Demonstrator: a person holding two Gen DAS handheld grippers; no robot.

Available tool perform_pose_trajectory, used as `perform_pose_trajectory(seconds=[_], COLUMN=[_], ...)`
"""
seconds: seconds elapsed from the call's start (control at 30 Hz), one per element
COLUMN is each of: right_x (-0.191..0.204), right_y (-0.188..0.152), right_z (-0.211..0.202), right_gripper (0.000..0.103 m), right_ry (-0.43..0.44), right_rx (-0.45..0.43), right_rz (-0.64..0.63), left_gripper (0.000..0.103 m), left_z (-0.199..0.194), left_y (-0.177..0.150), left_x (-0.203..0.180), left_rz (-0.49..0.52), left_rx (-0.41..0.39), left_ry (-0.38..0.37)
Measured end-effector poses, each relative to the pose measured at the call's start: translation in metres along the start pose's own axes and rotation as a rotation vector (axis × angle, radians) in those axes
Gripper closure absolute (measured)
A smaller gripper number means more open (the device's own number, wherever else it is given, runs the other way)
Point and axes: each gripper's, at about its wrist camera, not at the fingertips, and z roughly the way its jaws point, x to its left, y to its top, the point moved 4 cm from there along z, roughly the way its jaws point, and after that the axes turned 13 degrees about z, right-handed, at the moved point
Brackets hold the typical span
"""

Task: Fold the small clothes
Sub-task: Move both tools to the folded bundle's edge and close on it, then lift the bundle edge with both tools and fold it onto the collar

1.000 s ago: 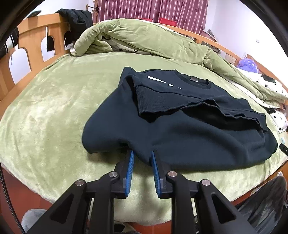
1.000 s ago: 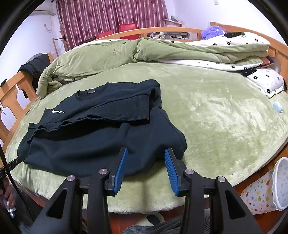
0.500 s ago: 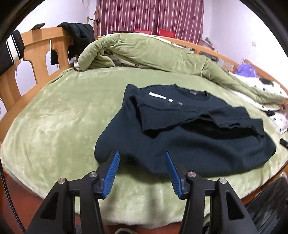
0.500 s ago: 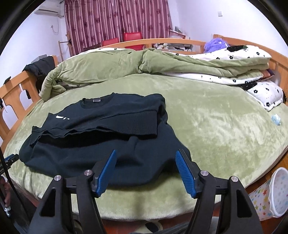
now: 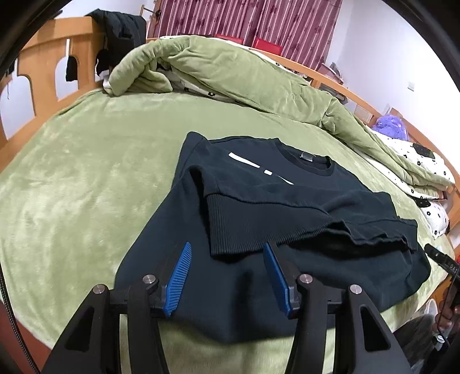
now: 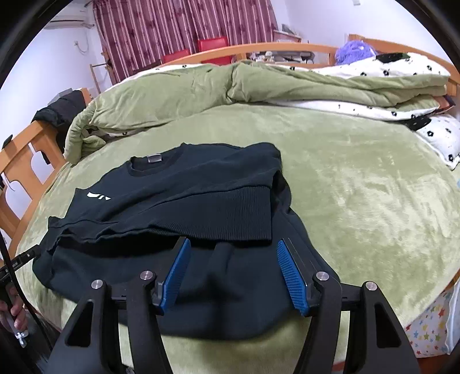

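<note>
Both tools are hanging over the near hem of the dark sweatshirt (image 5: pixel 258 207): left tool (image 5: pixel 227 276) and right tool (image 6: pixel 233 276) standing open, gripping nothing, jaws having just spread.

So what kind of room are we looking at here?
Most likely a bedroom at home: a wooden-framed bed under a green blanket, a bunched quilt and red striped curtains.
</note>
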Motion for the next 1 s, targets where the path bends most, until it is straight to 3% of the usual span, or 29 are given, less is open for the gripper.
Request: perform_pose_trajectory(seconds=[0.27, 0.47, 0.53, 0.57, 0.6, 0.63, 0.87, 1.0], right_x=[-0.003, 0.003, 0.004, 0.005, 0.006, 0.007, 0.022, 0.036], right_y=[0.021, 0.029, 0.033, 0.036, 0.039, 0.042, 0.079, 0.094], right_z=[0.048, 0.073, 0.077, 0.078, 0.08, 0.08, 0.053, 0.05], right_gripper=[0.041, 0.051, 0.066, 0.072, 0.089, 0.094, 0.096, 0.096], right_ry=[-0.032, -0.047, -0.044, -0.036, -0.028, -0.016, 0.123, 0.14], right_rx=[0.052, 0.078, 0.078, 0.081, 0.086, 0.088, 0.003, -0.02], right_rz=[0.047, 0.032, 0.033, 0.034, 0.036, 0.039, 0.082, 0.065], left_gripper=[0.063, 0.073, 0.082, 0.093, 0.094, 0.095, 0.097, 0.097], left_z=[0.031, 0.049, 0.052, 0.052, 0.052, 0.05, 0.03, 0.03], left_y=[0.011, 0.02, 0.025, 0.028, 0.031, 0.036, 0.069, 0.087], left_x=[0.017, 0.011, 0.009, 0.009, 0.008, 0.008, 0.016, 0.018], left_rz=[-0.055, -0.039, -0.034, -0.03, -0.023, -0.02, -0.055, -0.054], left_rx=[0.032, 0.054, 0.048, 0.041, 0.03, 0.011, -0.098, -0.118], left_ry=[-0.019, -0.063, -0.062, -0.055, -0.051, -0.048, -0.062, -0.049])
